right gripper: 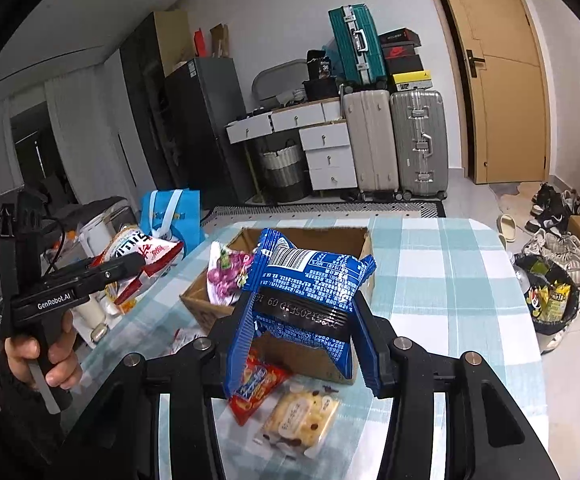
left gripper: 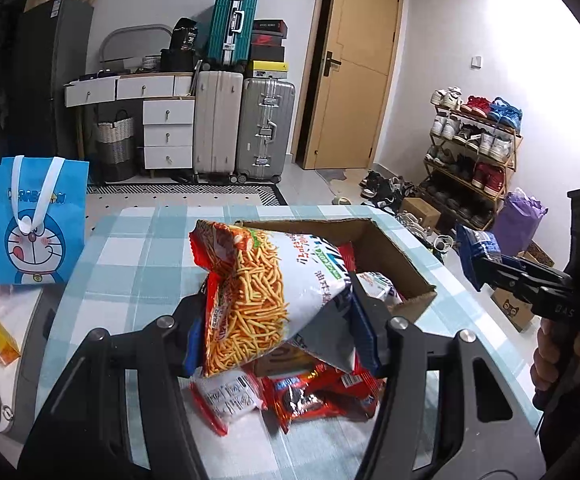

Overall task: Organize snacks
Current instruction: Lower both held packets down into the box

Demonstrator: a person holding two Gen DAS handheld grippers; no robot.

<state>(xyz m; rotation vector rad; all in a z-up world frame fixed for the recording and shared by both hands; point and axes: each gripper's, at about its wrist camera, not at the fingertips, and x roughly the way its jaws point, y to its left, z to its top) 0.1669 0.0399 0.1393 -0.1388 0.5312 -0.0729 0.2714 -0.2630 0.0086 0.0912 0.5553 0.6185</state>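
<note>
While both bags hung clear of the table, the box sat at twelve o'clock from each gripper. The left gripper was clamped part-open on the chip bag; the right gripper was pinched nearly shut on the blue pack. Best, I judged, to drop one at a time — the blue pack first, low over the box's open side, released only once inside. Loose packets lay at six o'clock, easy to snag — so keep the bags lifted.
</note>
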